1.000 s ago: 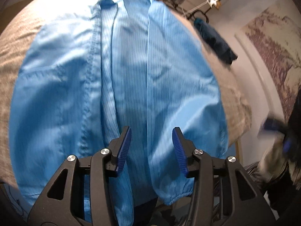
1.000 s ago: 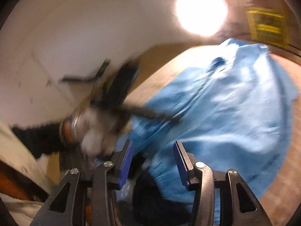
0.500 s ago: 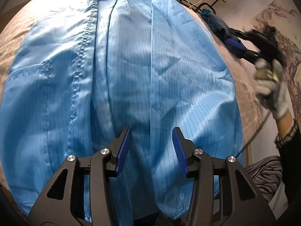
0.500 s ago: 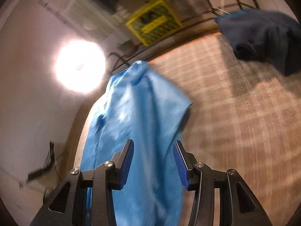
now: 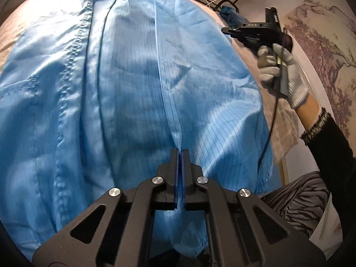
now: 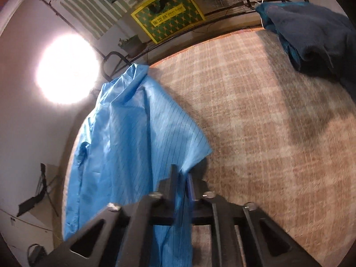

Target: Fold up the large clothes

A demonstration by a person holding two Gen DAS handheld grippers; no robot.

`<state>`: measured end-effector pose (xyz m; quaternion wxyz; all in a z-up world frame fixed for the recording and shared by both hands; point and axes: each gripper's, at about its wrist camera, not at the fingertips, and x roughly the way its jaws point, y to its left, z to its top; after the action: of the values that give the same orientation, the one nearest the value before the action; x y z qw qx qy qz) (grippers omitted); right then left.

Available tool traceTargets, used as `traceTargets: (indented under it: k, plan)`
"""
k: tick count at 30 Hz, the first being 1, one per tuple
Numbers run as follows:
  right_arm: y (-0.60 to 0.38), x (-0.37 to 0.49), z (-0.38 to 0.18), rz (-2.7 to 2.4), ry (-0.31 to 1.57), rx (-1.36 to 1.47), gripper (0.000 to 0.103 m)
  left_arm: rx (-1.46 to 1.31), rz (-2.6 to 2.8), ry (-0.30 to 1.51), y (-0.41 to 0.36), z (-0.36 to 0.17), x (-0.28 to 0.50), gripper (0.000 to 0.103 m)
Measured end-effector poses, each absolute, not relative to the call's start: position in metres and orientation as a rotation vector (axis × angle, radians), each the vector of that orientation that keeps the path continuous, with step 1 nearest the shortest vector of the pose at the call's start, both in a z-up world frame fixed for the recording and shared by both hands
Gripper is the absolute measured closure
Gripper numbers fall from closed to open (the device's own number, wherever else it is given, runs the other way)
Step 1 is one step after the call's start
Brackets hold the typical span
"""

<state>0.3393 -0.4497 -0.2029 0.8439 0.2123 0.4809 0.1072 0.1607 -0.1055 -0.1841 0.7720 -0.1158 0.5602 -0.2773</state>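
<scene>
With the left gripper and right gripper just closed, each clamped on the blue coat, we should lift both evenly, keeping its edge taut over the bed.

We see the garment spread flat across the covered table, filling most of the left wrist view. Its collar end lies far from us, its hem nearest. The left gripper sits at the near hem, on a fold line of the garment. To its right, above the garment's right edge, a gloved hand holds the right gripper, which in its own view meets a corner of the garment. A second, bundled cloth lies at the table's far right corner, well apart. Behind the table's far edge stands a box.
</scene>
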Motion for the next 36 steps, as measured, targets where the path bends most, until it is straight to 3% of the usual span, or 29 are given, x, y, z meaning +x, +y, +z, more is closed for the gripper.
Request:
traceTargets:
  k: [9, 16, 18, 19, 20, 26, 32, 36]
  plan:
    - [-0.436, 0.352, -0.190, 0.209, 0.953, 0.338, 0.103, -0.327, -0.522, 1.237, -0.076, -0.193, 0.139, 0.103]
    - [-0.433, 0.366, -0.202, 0.178, 1.015, 0.289, 0.103, -0.163, -0.528, 1.197, -0.105, -0.180, 0.132, 0.103]
    - [-0.426, 0.364, -0.199, 0.237, 1.060, 0.248, 0.096, -0.208, -0.535, 1.230, -0.100, -0.180, 0.139, 0.103]
    - [-0.425, 0.362, -0.196, 0.249, 1.077, 0.234, 0.077, -0.219, -0.529, 1.229, -0.095, -0.178, 0.141, 0.103]
    - [-0.424, 0.358, -0.189, 0.277, 1.088, 0.226, 0.067, -0.221, -0.523, 1.220, -0.092, -0.174, 0.142, 0.103]
    - [-0.425, 0.344, -0.135, 0.422, 1.005, 0.256, 0.067, -0.292, -0.496, 1.162, -0.068, -0.157, 0.153, 0.102]
    - [-0.412, 0.409, -0.112, 0.423, 0.989, 0.362, 0.067, -0.426, -0.482, 1.135, -0.047, -0.146, 0.178, 0.102]
    - [-0.394, 0.471, -0.126, 0.432, 0.986, 0.447, 0.070, -0.493, -0.442, 1.145, -0.033, -0.152, 0.193, 0.102]
